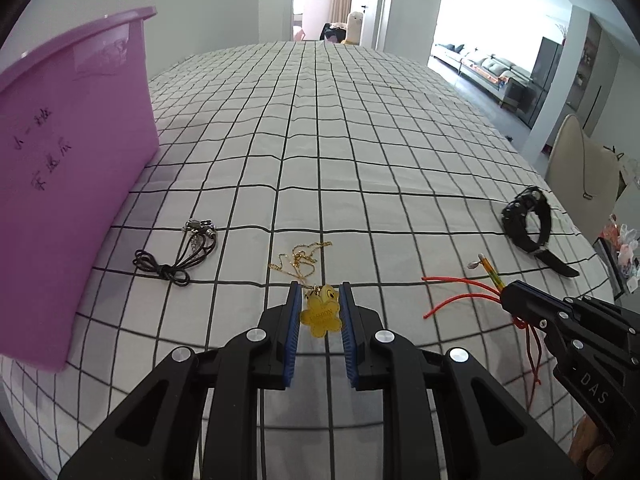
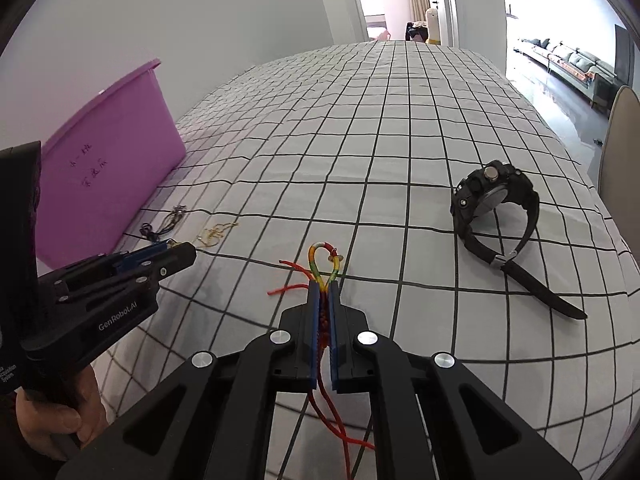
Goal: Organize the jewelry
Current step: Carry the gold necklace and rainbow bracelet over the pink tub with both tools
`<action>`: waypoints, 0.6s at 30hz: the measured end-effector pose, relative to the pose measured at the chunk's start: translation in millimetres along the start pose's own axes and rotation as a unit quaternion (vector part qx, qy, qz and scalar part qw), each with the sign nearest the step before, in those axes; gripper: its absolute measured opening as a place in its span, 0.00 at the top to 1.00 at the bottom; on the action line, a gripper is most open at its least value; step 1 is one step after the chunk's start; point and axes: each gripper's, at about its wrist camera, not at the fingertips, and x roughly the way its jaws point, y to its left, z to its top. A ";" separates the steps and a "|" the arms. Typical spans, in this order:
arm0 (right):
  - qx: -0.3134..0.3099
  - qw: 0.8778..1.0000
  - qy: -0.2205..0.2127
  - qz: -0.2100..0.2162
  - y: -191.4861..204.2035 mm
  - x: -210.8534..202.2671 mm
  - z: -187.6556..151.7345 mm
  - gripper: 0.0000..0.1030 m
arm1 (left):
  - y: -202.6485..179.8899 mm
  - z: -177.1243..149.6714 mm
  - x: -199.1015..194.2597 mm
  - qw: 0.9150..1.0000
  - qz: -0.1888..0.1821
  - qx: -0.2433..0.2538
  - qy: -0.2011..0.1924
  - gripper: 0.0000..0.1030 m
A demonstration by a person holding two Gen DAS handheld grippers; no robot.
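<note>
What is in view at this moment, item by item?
Bin: 1, purple, far left on the checked sheet.
Cord necklace: 1, black, beside the bin.
Chain: 1, gold, centre, ahead of the pendant.
Pendant: 1, yellow, between the left fingers.
Bracelet: 1, red and multicoloured braid, in the right jaws.
Watch: 1, black, right side.
Left gripper: 1, black with blue pads, around the pendant.
Right gripper: 1, same colours, shut on the bracelet.

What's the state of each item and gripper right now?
left gripper: fingers around the yellow duck pendant, gap visible at both pads.
right gripper: shut on braided cord bracelet.
gold chain: loose on cloth.
black cord necklace: lying free.
black watch: strap buckled, untouched.
purple bin: upright.
</note>
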 end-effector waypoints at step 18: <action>-0.032 0.996 0.023 0.079 18.0 -94.5 46.0 0.96 | 1.6 38.0 -136.8 0.998 0.026 -0.052 -0.009 0.82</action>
